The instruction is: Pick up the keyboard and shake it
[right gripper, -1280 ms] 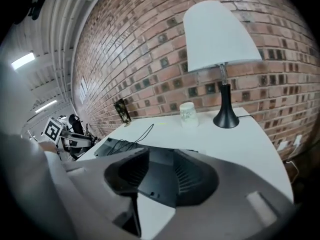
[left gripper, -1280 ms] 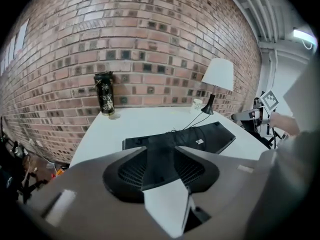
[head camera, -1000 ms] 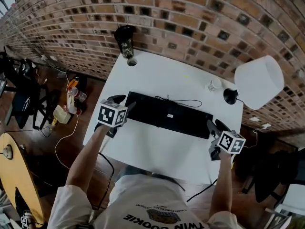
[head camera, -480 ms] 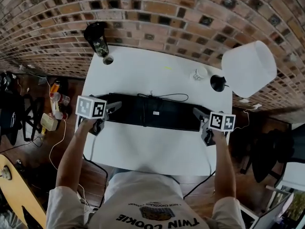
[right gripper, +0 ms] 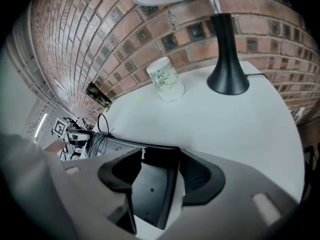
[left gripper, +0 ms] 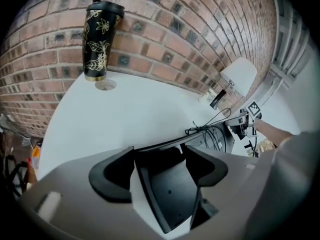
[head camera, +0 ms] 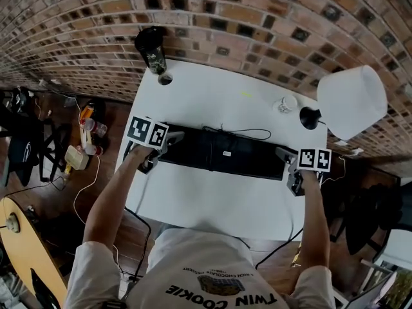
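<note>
Across the middle of the white table [head camera: 212, 205], parallel to its near edge, the long flat black keyboard [head camera: 222, 152] lies flat, not lifted. The left gripper [left gripper: 159, 156] straddles its left end and the right gripper [right gripper: 160, 156] its right end. The left fingers [left gripper: 114, 173] have just been opening to full width, then easing in a touch. The keyboard end sits between them with bare table showing beside one pad, so no clamp. The right fingers [right gripper: 200, 176] are also spread, with the keyboard end between them and a gap on one side.

Risks, my read:
- Purchase is on the two short ends only. If one side closes first, the board skews and the other bites off-centre or misses.
- Shallow bite plus shaking: an end slips out, and the board drops or swings from one gripper.
- A thin black cable [head camera: 248, 134] loops loose along the keyboard's far edge. A lift could drag it into the small white cup [head camera: 286, 103] or the white-shaded lamp [head camera: 351, 102] at the far right corner.
- The black floral tumbler [head camera: 151, 50] at the far left corner is well apart, low concern.
</note>
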### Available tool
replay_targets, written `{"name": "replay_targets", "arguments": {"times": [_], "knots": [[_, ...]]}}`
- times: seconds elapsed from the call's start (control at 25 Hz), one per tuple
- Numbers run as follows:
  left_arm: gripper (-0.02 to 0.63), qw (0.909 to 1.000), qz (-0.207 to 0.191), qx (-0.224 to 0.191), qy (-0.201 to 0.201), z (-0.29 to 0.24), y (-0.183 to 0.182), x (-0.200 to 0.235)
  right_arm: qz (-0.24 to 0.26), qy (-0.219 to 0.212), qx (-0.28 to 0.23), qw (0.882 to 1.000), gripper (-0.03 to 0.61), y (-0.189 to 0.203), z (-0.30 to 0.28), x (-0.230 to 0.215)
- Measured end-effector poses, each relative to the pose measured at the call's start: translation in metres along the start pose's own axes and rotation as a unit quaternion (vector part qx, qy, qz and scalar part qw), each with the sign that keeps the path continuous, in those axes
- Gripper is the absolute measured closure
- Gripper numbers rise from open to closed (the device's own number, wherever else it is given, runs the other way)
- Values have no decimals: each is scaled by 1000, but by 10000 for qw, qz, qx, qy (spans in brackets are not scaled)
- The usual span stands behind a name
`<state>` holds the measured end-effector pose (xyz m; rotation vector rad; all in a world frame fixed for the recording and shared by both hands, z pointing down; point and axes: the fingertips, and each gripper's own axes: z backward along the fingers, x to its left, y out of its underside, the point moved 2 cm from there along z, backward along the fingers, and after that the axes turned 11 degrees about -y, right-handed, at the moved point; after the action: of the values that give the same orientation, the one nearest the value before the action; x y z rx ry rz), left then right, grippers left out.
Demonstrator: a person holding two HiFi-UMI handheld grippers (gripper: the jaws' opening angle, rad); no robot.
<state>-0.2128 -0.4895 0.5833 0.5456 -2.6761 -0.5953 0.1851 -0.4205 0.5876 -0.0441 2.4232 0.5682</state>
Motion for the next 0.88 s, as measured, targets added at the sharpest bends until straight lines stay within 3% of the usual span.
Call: {"name": "replay_targets", "arguments": {"times": [0.12, 0.24, 0.4, 0.52, 0.88], "knots": [[287, 9996, 259, 20, -100, -3, -3, 1, -62, 38, -65, 10000, 345, 1, 0, -1], [315, 9991, 326, -209, -165, 0, -3, 3, -68, 55, -281, 9996, 355, 0, 2, -2], [321, 9981, 198, -474, -330, 7, -2, 0, 65, 83, -611, 9981, 357, 2, 5, 1], [322, 9962, 142, -835, -221, 9, -1, -3, 327, 127, -774, 9964, 357, 0, 13, 9], [324, 9809, -540, -1681, -815, 66, 2, -23, 1290, 228, -1334, 9824, 359, 5, 50, 39]]}}
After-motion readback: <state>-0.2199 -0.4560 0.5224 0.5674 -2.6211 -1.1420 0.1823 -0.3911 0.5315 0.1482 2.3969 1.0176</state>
